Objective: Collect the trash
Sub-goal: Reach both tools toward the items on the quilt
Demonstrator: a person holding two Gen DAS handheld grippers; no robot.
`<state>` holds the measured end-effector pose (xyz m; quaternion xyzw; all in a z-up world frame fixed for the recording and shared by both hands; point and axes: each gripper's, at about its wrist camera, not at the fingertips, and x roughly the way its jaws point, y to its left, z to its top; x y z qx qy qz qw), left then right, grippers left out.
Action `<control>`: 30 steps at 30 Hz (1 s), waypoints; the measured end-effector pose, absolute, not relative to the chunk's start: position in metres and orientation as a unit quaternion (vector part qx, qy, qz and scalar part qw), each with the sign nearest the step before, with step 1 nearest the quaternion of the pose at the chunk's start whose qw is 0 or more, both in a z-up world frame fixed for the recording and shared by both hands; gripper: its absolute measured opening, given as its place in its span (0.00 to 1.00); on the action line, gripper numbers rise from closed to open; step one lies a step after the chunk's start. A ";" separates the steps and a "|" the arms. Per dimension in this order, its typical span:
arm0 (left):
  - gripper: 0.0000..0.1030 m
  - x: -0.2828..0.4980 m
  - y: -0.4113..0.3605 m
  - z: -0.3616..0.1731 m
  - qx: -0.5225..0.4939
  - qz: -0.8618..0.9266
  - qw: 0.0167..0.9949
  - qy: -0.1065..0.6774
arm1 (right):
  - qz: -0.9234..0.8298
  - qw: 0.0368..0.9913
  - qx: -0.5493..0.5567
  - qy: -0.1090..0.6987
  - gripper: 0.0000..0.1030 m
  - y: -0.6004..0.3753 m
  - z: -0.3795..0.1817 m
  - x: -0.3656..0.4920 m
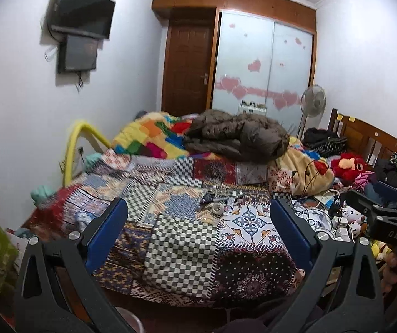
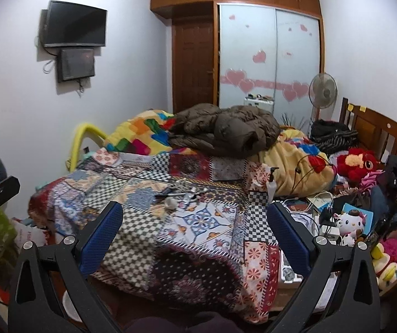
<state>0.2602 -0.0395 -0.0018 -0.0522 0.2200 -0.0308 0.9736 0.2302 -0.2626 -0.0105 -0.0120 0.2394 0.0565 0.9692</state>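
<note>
A small heap of trash [image 1: 220,198] lies on the patchwork quilt [image 1: 181,238] in the middle of the bed: a tape roll [image 1: 217,208], a dark tube, small wrappers. The heap also shows in the right wrist view [image 2: 180,194], with the tape roll [image 2: 170,203]. My left gripper [image 1: 198,208] is open and empty, above the bed's near end, short of the heap. My right gripper [image 2: 195,211] is open and empty, likewise short of the heap. The right gripper's body shows at the right edge of the left wrist view [image 1: 387,216].
A brown jacket [image 2: 223,130] and colourful blankets pile at the bed's far end. Cables, chargers and plush toys [image 2: 348,222] crowd the right side by the wooden headboard [image 2: 379,130]. A pump bottle [image 2: 272,184] stands on the quilt. A fan [image 2: 323,90], wardrobe and door stand behind.
</note>
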 end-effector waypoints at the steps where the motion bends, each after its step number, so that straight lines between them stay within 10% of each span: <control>1: 1.00 0.271 -0.041 -0.007 -0.055 -0.032 0.972 0.227 | 0.056 0.967 -0.011 0.247 1.00 -0.266 -0.015 0.241; 19: 0.93 0.501 -0.076 -0.181 -0.064 -0.056 0.905 0.417 | 0.086 0.918 0.051 0.384 0.99 -0.294 -0.126 0.411; 30: 0.72 0.579 -0.104 -0.271 -0.040 -0.090 0.866 0.491 | 0.148 0.883 0.034 0.444 0.65 -0.272 -0.185 0.487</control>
